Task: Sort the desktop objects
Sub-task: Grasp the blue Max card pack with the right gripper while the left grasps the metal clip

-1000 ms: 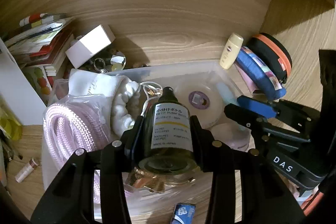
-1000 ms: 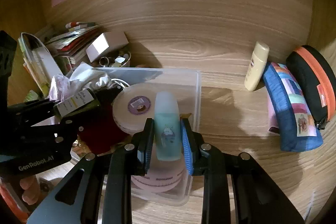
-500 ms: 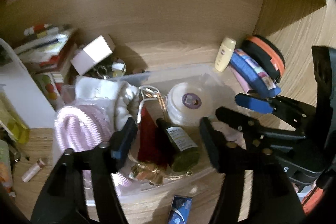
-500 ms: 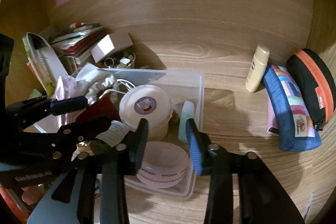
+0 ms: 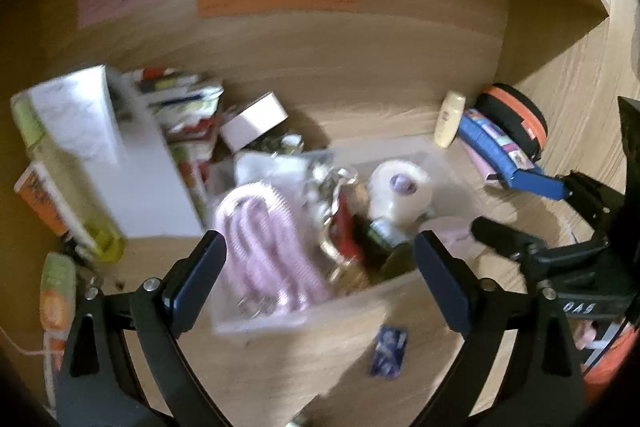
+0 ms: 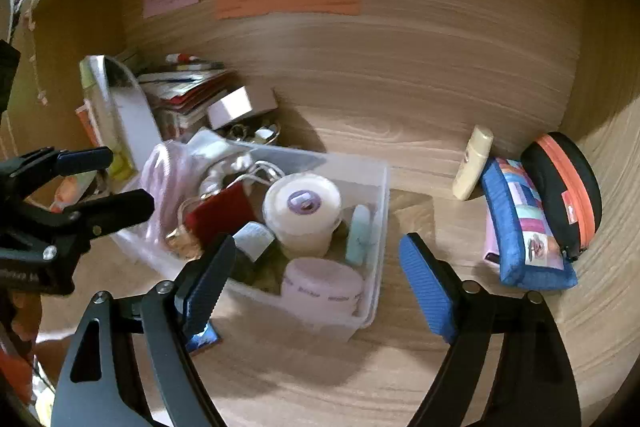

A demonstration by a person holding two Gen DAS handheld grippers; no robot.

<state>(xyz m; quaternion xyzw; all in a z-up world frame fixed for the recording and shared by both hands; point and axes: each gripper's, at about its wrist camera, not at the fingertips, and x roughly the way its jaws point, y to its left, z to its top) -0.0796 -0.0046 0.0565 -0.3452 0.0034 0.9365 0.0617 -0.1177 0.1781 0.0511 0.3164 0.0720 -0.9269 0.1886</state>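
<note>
Books (image 6: pixel 188 87) and papers are stacked at the far left against the wooden back wall (image 6: pixel 400 67), with a small white box (image 6: pixel 236 107) lying just in front of them and a few keys or metal bits beside it. Next along, the left gripper (image 5: pixel 320 267) hangs above the near edge of a clear plastic bin (image 6: pixel 380 195), its fingers spread wide with nothing between them; the right wrist view shows the same gripper from the side (image 6: pixel 120 183), also spread. The left wrist view is blurred, so small details there are hard to read.

Inside the bin, from left to right: a pink coiled cord (image 5: pixel 260 239) in a clear bag, a white cloth (image 6: pixel 216 147), a red pouch (image 6: pixel 224 215) with a gold-coloured piece beside it, a dark bottle with a white label (image 6: pixel 256 239) lying on its side, a round white tub with a purple sticker (image 6: pixel 304 211), a round pink tub (image 6: pixel 324 283) in front of it, and a pale green bottle (image 6: pixel 360 231) leaning against the bin's right wall.

A small blue packet (image 5: pixel 390 351) lies on the desk (image 6: pixel 400 367) just in front of the bin. The right gripper (image 6: pixel 316 283) hovers over the bin's near right corner, fingers wide apart and empty.

Further right, well apart from the bin, a cream tube (image 6: pixel 474 163) leans against the back wall, touching a blue patchwork pencil case (image 6: pixel 524 227), and a black case with an orange zip (image 6: pixel 564 195) rests against that in the corner.
</note>
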